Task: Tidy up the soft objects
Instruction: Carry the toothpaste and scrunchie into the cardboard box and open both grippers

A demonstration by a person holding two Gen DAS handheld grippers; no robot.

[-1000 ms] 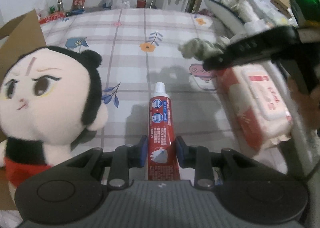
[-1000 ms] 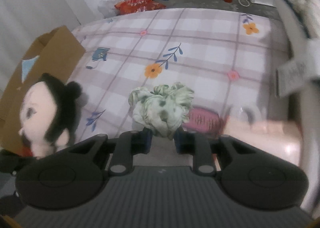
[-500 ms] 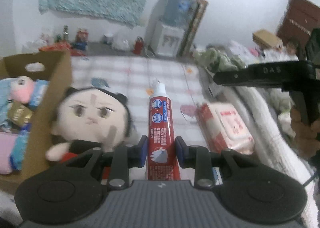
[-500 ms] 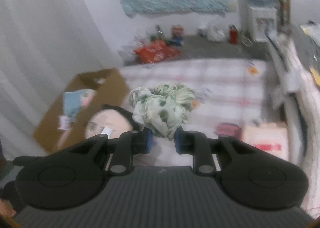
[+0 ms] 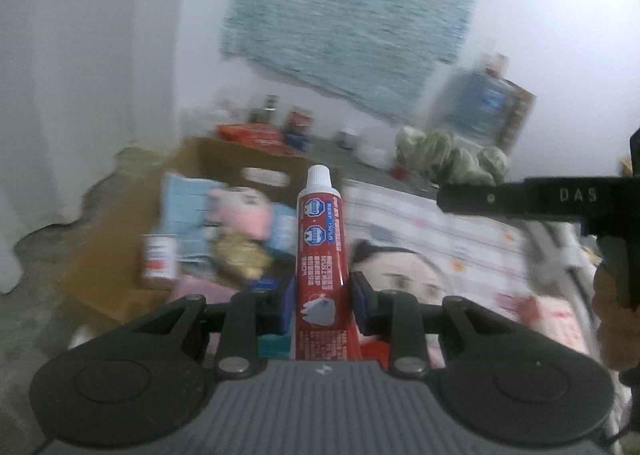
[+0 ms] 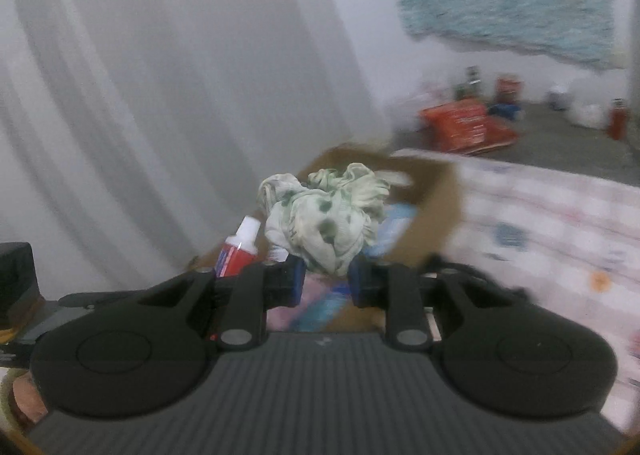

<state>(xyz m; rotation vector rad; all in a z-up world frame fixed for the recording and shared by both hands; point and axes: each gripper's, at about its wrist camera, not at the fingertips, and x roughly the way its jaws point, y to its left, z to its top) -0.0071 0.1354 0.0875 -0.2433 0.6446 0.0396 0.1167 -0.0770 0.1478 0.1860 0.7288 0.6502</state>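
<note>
Lying under everything: a bed (image 5: 460, 231) with a pink checked sheet, blurred in both views. Standing against the bed's left edge: a brown cardboard box (image 5: 256, 159), open at the top, holding a pale blue cloth (image 5: 180, 199), a pink plush toy (image 5: 240, 211), something gold and shiny (image 5: 240, 259) and a small red-and-white bottle (image 5: 159, 258). Resting on the bed beside the box: a big-headed doll (image 5: 404, 275) with black hair, face up toward the left wrist camera. Lying near the bed's right edge: a red-and-white pack of wipes (image 5: 552, 319), blurred.

Gripping a red toothpaste tube (image 5: 322, 255), white cap pointing up and away: the left gripper (image 5: 322, 305), its blue pads closed on the lower part of the tube, held up in the air over the near side of the box. Pinching a crumpled green-spotted white cloth (image 6: 324, 223): the right gripper (image 6: 324, 281), closed on the bottom of the bundle, likewise held in the air with the box's rim behind it. Showing at the right of the left wrist view: the same cloth bunched above the right gripper's black finger, over the bed. Showing just left of the cloth in the right wrist view: the toothpaste tube's cap and red shoulder.
</note>
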